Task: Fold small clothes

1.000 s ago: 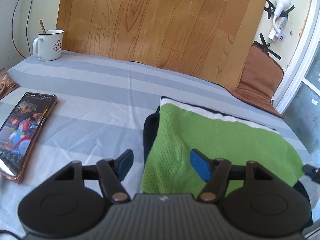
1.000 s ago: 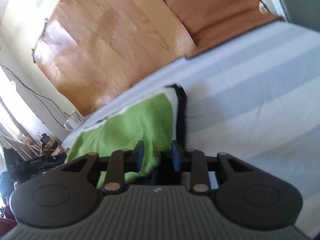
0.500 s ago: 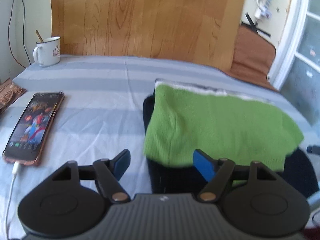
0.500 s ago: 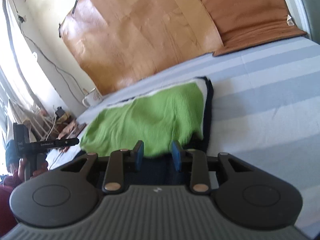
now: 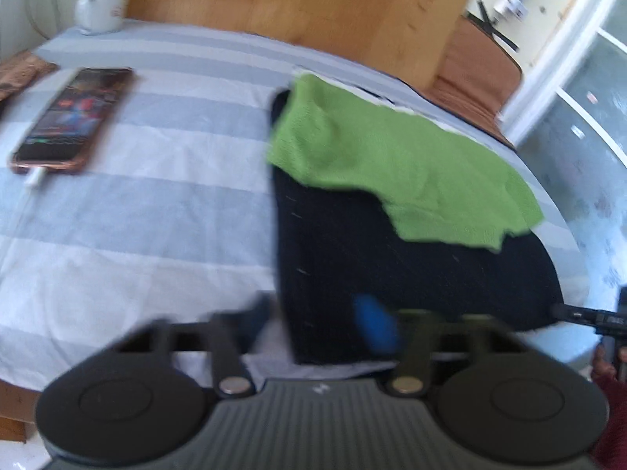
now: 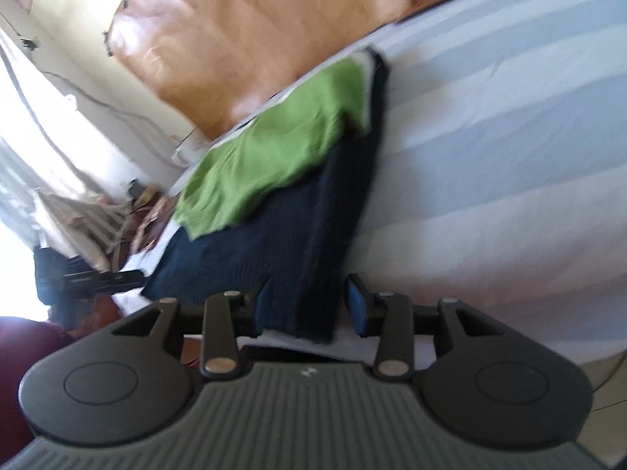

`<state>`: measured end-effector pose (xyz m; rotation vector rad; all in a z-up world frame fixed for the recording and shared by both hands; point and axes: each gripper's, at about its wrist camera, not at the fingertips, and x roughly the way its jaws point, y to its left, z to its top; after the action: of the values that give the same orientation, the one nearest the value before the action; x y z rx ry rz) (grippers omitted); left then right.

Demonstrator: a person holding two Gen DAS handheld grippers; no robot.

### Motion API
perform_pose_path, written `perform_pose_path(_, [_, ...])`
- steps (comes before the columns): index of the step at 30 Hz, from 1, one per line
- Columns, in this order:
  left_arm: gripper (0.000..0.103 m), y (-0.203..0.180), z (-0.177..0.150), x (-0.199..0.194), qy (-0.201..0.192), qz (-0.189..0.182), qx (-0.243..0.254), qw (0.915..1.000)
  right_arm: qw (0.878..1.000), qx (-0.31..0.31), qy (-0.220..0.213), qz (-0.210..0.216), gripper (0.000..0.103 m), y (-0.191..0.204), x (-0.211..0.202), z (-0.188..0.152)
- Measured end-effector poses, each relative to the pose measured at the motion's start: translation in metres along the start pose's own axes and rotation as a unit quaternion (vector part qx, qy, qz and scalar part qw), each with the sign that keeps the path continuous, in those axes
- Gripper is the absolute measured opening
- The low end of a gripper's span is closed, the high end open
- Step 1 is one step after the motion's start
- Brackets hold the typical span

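A dark navy garment lies flat on the striped bed sheet, and its green part is folded over the far half. My left gripper is at the near left corner. Its jaws are closing with that corner between them, the blurred pads still apart. In the right wrist view the same garment runs away from me under the green fold. My right gripper straddles the near right corner; its left pad is against the cloth and a small gap shows at its right pad.
A phone on a white cable lies on the sheet to the left, and a white mug stands at the far left corner. A wooden board and a brown cushion lean behind the bed. The bed's edge runs close on the right.
Both grippers drew back toward the near edge, so more dark cloth shows below the green fold. The left jaws have narrowed. The right jaws stand slightly wider.
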<state>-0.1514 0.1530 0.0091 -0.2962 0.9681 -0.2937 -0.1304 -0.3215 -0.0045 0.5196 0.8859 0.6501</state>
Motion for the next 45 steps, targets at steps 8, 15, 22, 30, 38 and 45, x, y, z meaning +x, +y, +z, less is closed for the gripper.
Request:
perform_pose_path(8, [0.009, 0.016, 0.019, -0.02, -0.042, -0.073, -0.081, 0.9932, 0.997, -0.04, -0.041, 0.061, 0.009, 0.025, -0.013, 0.019])
perform_pose_path(15, [0.009, 0.032, 0.103, 0.003, -0.129, -0.12, -0.173, 0.969, 0.989, 0.033, -0.132, 0.063, 0.008, 0.016, -0.001, 0.113])
perform_pose_path(22, [0.02, 0.044, 0.146, 0.087, -0.084, -0.035, -0.211, 0.9733, 0.987, 0.106, -0.12, -0.02, 0.015, -0.021, 0.066, 0.157])
perform_pose_path(30, [0.053, 0.044, 0.13, 0.031, -0.183, -0.012, -0.19, 0.9645, 0.968, 0.094, -0.23, -0.014, 0.058, -0.018, 0.002, 0.142])
perform_pose_path(38, [0.052, -0.074, 0.125, 0.064, -0.191, -0.01, 0.052, 0.9801, 0.988, -0.102, -0.11, -0.037, 0.037, 0.077, 0.097, 0.135])
perform_pose_path(45, [0.048, -0.065, 0.107, 0.114, -0.134, 0.118, 0.091, 0.9797, 0.973, -0.148, -0.118, -0.135, 0.018, 0.064, 0.112, 0.132])
